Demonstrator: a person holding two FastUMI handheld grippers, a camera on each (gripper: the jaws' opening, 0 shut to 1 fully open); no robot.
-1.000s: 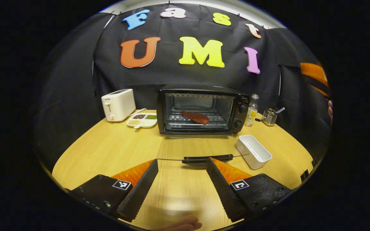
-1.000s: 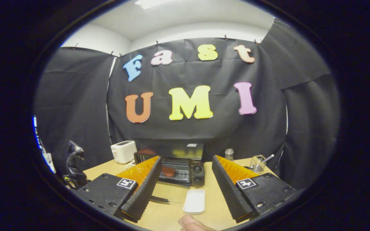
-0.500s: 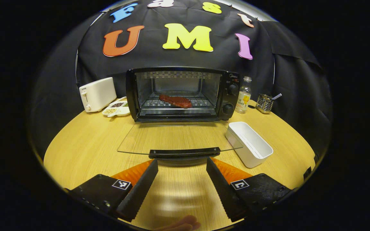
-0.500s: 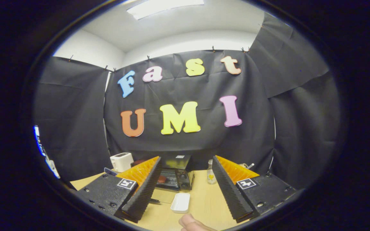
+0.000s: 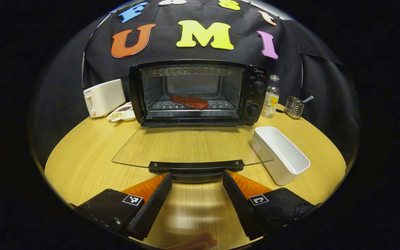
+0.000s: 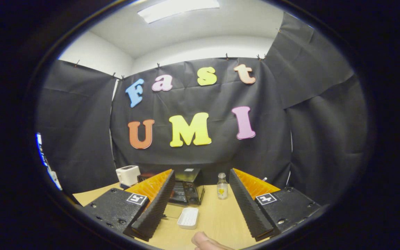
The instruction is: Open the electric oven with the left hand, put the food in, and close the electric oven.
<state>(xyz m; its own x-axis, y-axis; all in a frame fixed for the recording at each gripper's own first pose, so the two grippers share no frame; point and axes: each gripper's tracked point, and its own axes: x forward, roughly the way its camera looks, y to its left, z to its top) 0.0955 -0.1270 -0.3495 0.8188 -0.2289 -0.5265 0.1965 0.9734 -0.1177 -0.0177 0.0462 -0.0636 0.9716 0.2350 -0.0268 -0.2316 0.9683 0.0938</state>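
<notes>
Just beyond the open left gripper [image 5: 196,180] lies the oven door handle [image 5: 196,167]

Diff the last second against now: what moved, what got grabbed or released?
The left gripper has closed in on the door handle of the open oven, jaws open, nothing gripped. The right gripper has pulled back and tilted up, open and empty. Unchanged: meat on the rack, door flat, white tray beside it.
</notes>
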